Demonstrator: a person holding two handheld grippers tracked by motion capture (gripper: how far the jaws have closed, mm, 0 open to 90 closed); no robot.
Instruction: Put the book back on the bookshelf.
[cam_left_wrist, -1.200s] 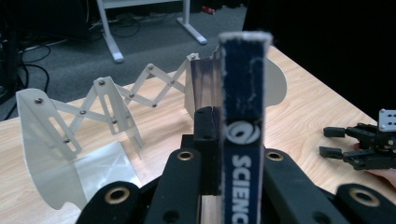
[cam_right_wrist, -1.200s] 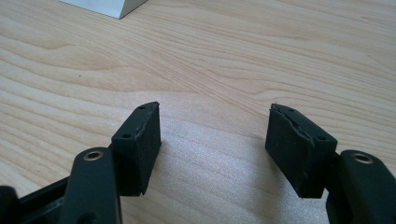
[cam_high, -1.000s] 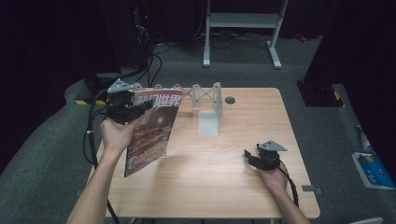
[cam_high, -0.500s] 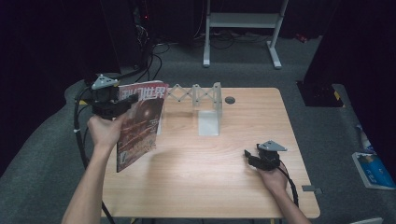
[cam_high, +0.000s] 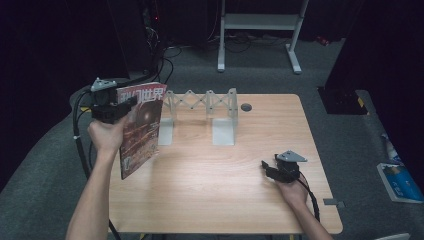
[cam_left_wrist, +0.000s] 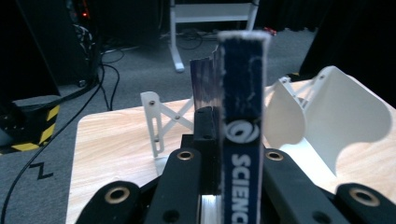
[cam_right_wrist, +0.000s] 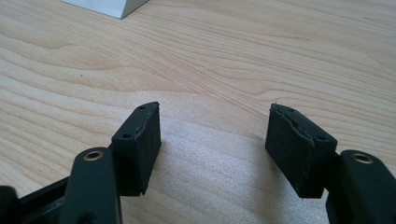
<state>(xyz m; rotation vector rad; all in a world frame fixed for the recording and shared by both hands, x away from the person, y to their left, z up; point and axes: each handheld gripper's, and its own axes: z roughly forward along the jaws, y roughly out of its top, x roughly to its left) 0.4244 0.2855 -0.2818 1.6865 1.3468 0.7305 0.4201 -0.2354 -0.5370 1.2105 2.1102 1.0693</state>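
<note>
While the left gripper (cam_high: 116, 106) is clenched on the spine of a magazine (cam_high: 141, 129), the magazine stands upright between its jaws, held above the left edge of the table (cam_high: 200, 200). Seen along those jaws in the left gripper view, the blue spine (cam_left_wrist: 240, 140) rises straight up from between the two black jaws, its frayed white top above them. Just beyond the jaws stands a white folding rack (cam_left_wrist: 322, 116), its curved divider to the right of the spine and a lattice arm to the left. From the high view, the rack (cam_high: 200, 107) sits near the far edge, right of the held magazine.

At the near right of the table rests the right gripper (cam_high: 272, 170), jaws released. Its two pads (cam_right_wrist: 140, 144) stand well apart with bare wood between them, and the corner of the rack's white base lies farther ahead.
</note>
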